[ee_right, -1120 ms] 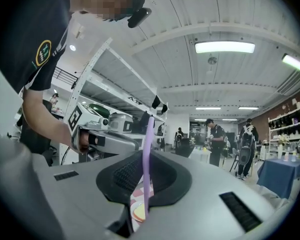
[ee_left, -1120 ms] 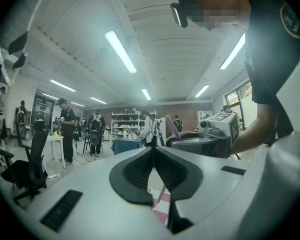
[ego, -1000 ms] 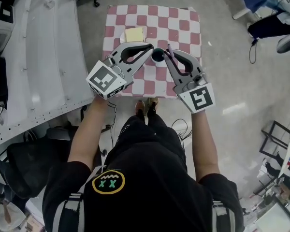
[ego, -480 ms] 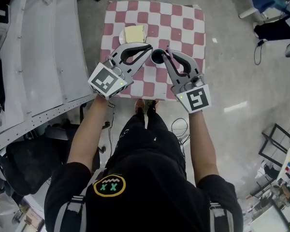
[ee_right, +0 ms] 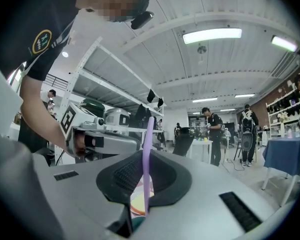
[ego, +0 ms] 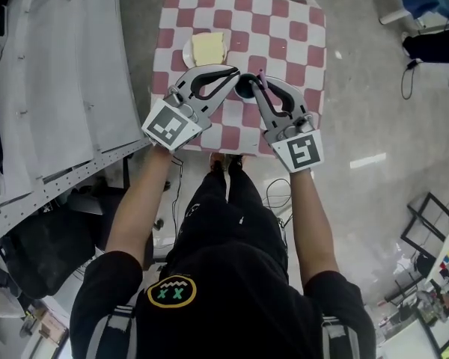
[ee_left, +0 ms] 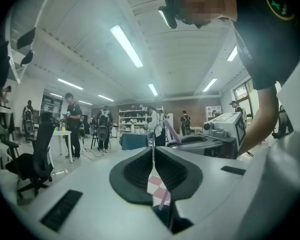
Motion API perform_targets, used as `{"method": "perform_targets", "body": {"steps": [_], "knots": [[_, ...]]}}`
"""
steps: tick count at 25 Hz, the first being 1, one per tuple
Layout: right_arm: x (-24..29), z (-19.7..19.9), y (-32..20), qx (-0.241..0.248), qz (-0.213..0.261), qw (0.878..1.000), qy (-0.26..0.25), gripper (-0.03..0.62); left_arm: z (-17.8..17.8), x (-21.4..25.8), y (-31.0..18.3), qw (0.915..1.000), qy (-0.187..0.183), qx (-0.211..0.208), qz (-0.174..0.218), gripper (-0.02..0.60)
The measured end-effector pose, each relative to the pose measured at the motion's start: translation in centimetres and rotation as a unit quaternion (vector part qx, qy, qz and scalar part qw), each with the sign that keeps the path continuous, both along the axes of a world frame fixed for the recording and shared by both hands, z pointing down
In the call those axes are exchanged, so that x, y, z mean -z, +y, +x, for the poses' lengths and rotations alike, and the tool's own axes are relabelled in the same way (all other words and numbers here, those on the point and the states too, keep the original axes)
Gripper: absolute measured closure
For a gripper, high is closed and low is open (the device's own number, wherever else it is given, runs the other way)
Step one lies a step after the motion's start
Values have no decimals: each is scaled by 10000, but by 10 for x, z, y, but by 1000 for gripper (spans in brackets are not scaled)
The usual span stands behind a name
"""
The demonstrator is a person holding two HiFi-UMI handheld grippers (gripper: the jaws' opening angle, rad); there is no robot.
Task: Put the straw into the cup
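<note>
On the checked table (ego: 284, 36), far left, a plate (ego: 187, 53) bears a pale yellow slab (ego: 207, 47), well clear of the work. Next, the left gripper (ego: 236, 71) has its jaws pressed together, with nothing I can make out between them, and its tips are just beside the dark cup (ego: 245, 90). The cup stands between the two grippers. On the right, the right gripper (ego: 258, 82) pinches the purple straw (ee_right: 148, 149) upright. Its lower end is at the cup's mouth, but I cannot tell whether it has entered.

Risks, in my judgement:
- Nothing visibly braces the cup, so a straw end catching the rim could tip it.
- The closed left tips could nudge the cup.
- The narrow pinch could let the straw swivel and miss.
</note>
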State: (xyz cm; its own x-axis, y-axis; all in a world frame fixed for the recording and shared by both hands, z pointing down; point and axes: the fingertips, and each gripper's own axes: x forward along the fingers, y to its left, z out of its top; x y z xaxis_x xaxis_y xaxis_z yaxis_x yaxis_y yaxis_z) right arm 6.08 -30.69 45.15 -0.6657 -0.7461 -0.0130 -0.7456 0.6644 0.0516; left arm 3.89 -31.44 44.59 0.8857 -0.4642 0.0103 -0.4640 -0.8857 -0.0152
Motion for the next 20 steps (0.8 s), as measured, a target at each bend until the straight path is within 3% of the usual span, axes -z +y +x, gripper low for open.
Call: {"method": "perform_targets", "body": {"steps": [9,20], "knots": [[-43,5,-11,-54,-227,9997,-102,551,0,-42,-12,9995,-69,217,-202,552],[-80,4,-20,-57,-394,9992,-108,551,9,-81,-15,9991,-208,189,-317,552]]}}
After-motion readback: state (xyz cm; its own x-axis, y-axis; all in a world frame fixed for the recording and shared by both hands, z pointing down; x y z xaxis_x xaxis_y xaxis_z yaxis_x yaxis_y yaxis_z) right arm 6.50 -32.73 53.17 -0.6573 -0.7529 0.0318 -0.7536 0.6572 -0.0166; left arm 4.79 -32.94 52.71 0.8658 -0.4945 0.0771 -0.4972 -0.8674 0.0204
